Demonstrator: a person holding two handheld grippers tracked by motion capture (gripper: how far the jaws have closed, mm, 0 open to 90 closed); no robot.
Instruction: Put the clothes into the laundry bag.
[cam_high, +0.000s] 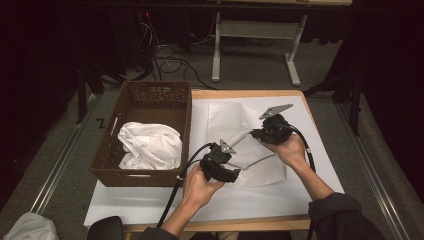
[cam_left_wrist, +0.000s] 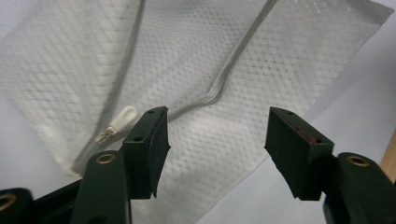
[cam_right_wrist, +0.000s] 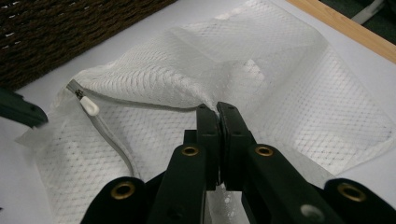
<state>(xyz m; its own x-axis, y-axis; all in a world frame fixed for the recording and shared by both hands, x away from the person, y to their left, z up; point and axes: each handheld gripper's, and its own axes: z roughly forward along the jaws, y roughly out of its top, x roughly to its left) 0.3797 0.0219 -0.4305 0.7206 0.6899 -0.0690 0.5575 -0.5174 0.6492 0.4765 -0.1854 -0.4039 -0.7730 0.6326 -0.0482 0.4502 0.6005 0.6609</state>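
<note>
**Mesh bag pinched on one side, open fingers on the other**

We see the right gripper (cam_right_wrist: 218, 109) with its fingers (cam_right_wrist: 205, 135) pressed together on a fold of the white mesh bag (cam_right_wrist: 289, 102), right beside the grey zipper (cam_right_wrist: 140, 105) that runs across the netting. The white zipper pull (cam_right_wrist: 88, 107) lies a little way along that zipper, apart from the pinch.

Our left gripper (cam_left_wrist: 215, 121) has its fingers (cam_left_wrist: 152, 140) spread wide, hovering over the mesh bag (cam_left_wrist: 196, 60) with nothing between them. The zipper pull (cam_left_wrist: 122, 117) sits just beside one finger, and we cannot tell whether they touch.

From the high view, the left gripper (cam_high: 227, 148) and right gripper (cam_high: 256, 133) are close together over the mesh bag (cam_high: 225, 117), which lies spread on the white sheet (cam_high: 320, 165) covering the bench (cam_high: 240, 93), around the middle and reaching toward the far edge. Along the bench's left edge stands a brown wicker basket (cam_high: 150, 95) with crumpled white cloth (cam_high: 150, 145) in it.
</note>
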